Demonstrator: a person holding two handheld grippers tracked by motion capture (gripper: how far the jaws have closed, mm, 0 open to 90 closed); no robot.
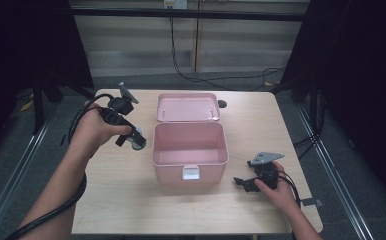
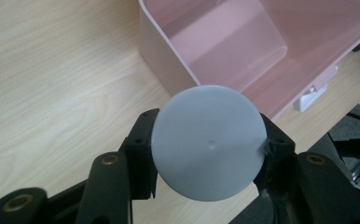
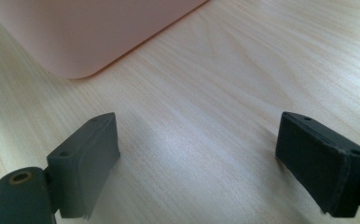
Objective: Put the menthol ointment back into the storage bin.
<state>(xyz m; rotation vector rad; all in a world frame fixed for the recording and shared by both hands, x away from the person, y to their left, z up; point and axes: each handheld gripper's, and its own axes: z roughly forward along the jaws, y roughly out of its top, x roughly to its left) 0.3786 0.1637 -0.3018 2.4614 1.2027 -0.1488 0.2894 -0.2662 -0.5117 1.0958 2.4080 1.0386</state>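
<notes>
Looks like a lab / recording rig, not a home. Light wood counter (image 1: 261, 125) stands alone betw. black curtains (image 1: 361, 75) both sides. Dark rail (image 1: 191, 14) runs overhead, black cables (image 1: 181, 60) hang down a pale panelled back wall, metal floor rails (image 1: 331, 165) + grey carpet round it.

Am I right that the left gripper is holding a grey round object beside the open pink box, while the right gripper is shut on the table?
Not quite: the right gripper is open, its jaws standing wide apart with nothing between them, as the right gripper view shows. The rest holds: the left gripper is shut on the grey round object beside the open pink box, and the right gripper sits low over the table.
</notes>
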